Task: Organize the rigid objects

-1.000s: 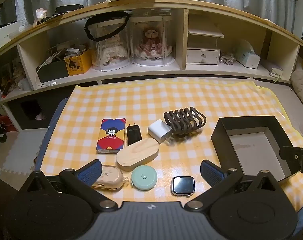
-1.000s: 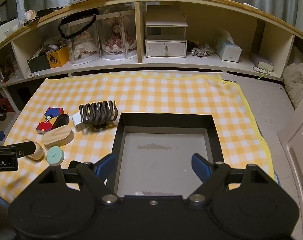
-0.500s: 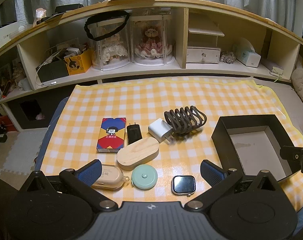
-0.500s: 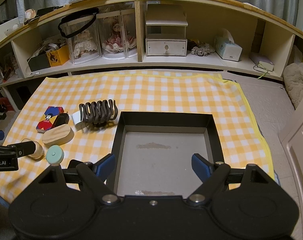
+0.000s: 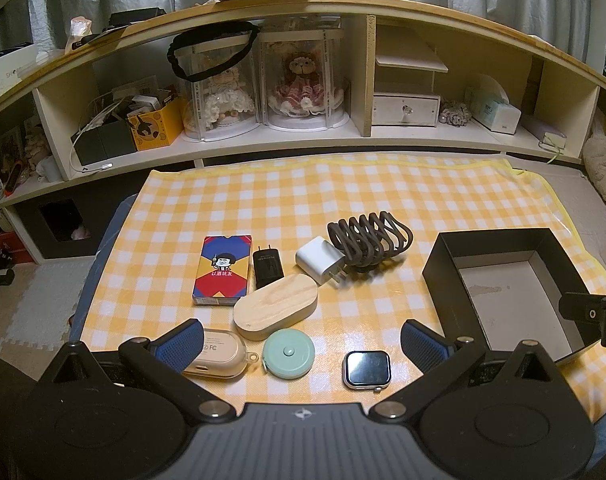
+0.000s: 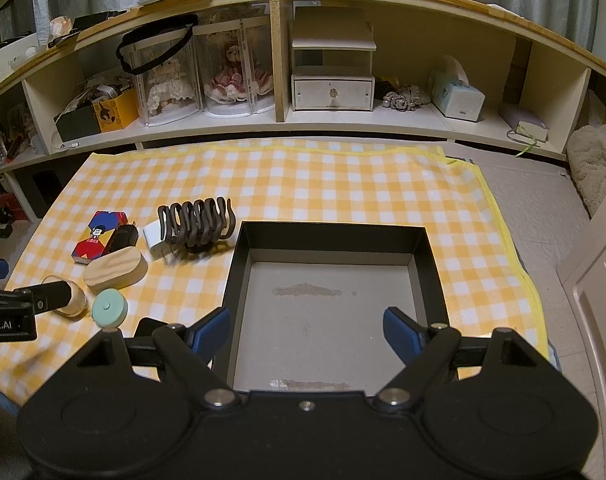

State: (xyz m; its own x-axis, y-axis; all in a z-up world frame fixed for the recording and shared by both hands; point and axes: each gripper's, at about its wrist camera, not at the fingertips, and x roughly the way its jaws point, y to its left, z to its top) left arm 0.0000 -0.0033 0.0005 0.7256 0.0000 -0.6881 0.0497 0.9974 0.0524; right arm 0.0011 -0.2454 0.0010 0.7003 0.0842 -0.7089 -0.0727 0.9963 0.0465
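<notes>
On the checked cloth (image 5: 343, 184) lie the things to be sorted: a card box (image 5: 222, 270), a black plug (image 5: 268, 267), a white charger (image 5: 319, 260), a dark claw clip (image 5: 370, 238), a wooden case (image 5: 276, 306), an earbud case (image 5: 219, 354), a round tape measure (image 5: 289, 353) and a watch (image 5: 367, 368), all left of the black tray (image 6: 239, 272), which holds nothing. Both grippers hover with nothing between their fingers: the left gripper (image 5: 301, 340) is spread wide above the near row, the tape measure and watch just ahead of it; the right gripper (image 6: 306, 330) is spread over the tray's near edge. Every piece looks stiff and light. The watch's glass face is probably slick and scratch-prone, so pinching it across its metal sides seems wiser. The tape measure should take a grip across its rim, though its roundness may let it twist. The wooden case is smooth and wide; its short axis suits the jaws better. The clip is open and springy, best taken across its ribs. The chargers offer flat faces, but mind the white one's prongs.
</notes>
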